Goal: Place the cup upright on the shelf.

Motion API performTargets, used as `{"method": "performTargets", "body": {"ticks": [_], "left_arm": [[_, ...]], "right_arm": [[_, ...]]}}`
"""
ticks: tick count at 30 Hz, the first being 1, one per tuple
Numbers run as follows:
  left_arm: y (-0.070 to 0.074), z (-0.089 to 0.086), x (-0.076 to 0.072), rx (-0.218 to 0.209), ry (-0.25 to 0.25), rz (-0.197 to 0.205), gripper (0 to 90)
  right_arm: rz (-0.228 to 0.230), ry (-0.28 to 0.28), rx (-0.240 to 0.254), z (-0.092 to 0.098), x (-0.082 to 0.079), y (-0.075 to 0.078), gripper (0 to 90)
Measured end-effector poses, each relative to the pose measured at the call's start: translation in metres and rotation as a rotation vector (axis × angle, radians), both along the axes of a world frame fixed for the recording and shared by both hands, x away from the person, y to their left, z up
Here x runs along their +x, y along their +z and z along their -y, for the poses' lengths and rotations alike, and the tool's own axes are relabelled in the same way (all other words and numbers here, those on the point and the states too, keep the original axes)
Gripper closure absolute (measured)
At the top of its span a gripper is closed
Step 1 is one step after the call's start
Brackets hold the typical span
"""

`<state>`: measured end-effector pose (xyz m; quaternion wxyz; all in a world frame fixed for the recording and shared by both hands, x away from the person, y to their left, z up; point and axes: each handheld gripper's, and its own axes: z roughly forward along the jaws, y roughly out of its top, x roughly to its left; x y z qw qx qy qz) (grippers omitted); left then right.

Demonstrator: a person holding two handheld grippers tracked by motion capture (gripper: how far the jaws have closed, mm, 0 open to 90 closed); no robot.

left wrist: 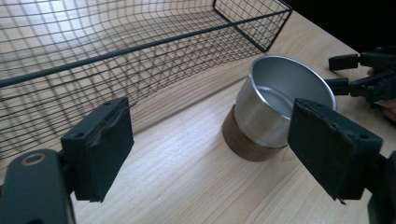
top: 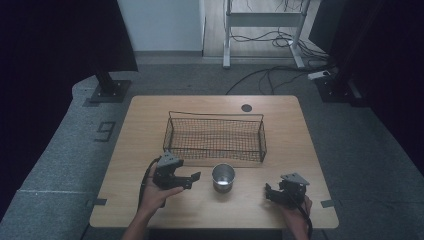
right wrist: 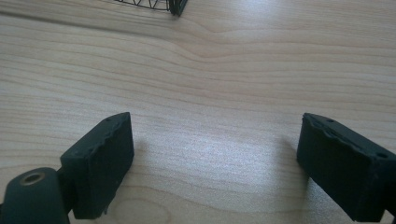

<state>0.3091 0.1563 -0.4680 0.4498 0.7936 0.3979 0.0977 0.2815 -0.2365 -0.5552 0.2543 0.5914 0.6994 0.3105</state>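
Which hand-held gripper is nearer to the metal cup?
The left hand-held gripper: its jaws reach toward the metal cup, while the right hand-held gripper sits farther away.

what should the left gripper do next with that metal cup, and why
Probably ease the left gripper toward the metal cup until its open jaws straddle it. The cup stands upright in front of the wire basket, ungripped, off toward one jaw.

The right pad (left wrist: pixel 334 151) of the left gripper's own view covers the near right side of the metal cup (left wrist: pixel 275 109). The wire basket (right wrist: pixel 159 5) is cut off by the top edge of the right gripper view.
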Motion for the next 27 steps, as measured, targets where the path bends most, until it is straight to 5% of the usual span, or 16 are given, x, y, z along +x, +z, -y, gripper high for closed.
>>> {"method": "performTargets", "body": {"ticks": [27], "left_arm": [[-0.007, 0.048, 0.004, 0.022, -0.087, -0.022, 10.8]], "right_arm": [[0.001, 0.000, 0.000, 0.000, 0.000, 0.000, 11.2]]}}
